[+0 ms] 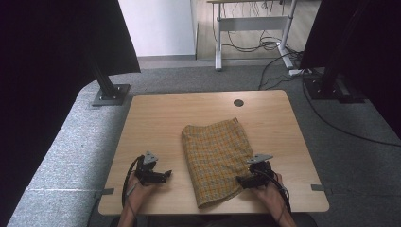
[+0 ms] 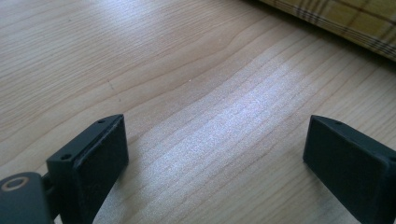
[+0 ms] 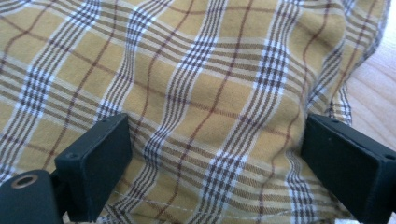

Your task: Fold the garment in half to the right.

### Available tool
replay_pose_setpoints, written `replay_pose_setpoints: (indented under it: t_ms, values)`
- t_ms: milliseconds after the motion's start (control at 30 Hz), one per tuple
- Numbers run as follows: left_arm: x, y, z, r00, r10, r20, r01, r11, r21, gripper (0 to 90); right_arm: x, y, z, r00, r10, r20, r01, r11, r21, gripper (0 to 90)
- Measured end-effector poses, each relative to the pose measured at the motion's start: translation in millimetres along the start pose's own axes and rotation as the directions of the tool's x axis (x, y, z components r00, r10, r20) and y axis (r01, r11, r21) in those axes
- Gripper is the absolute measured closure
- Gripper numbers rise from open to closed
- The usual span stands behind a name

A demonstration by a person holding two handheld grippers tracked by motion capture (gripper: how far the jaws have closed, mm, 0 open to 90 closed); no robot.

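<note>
A folded yellow plaid cloth lies on the wooden table, right of centre, reaching almost to the near edge. My left gripper rests low over bare wood to the cloth's left, pointing toward it. In the left gripper view this gripper stands open with only wood between its pads, and the cloth shows at the top right. My right gripper sits at the cloth's near right edge. In the right gripper view that gripper is open, its jaws wide apart over the plaid cloth.
A round cable hole sits near the table's far edge. Black stands rise on the grey carpet at both far corners. Another desk with cables is beyond. Bare wood shows right of the cloth.
</note>
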State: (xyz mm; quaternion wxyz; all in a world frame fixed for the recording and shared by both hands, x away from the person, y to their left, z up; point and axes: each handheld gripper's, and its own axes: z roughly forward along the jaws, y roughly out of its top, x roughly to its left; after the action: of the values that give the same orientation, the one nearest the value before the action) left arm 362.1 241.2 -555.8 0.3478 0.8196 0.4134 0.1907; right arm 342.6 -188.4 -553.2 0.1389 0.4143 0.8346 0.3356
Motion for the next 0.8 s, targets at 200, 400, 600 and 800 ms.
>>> replay_pose_setpoints:
  t_ms: [200, 400, 600, 800]
  values:
    - [-0.1, 0.7, 0.9, 1.0, -0.003, -0.004, 0.003, 1.0, 0.003, 5.5, -8.5, 9.7, -26.0, 0.9858, -0.143, -0.088, 0.132, 0.984, -0.122, 11.1]
    - [-0.4, 0.9, 1.2, 1.0, -0.004, -0.005, 0.004, 1.0, 0.005, 4.9, -21.4, 10.5, -12.5, 0.9526, -0.231, -0.198, 0.221, 0.973, -0.073, 7.0]
    - [-0.8, 1.1, 1.5, 0.9999, -0.007, -0.007, 0.007, 1.0, 0.006, 4.6, -19.0, 0.6, 4.7, 0.9667, -0.203, -0.156, 0.201, 0.979, -0.03, 4.9]
    - [-1.3, 1.0, 1.5, 0.9999, -0.009, -0.01, 0.009, 0.9999, 0.006, 4.4, -1.5, -1.3, 2.9, 0.9952, -0.092, -0.034, 0.092, 0.996, -0.008, 6.9]
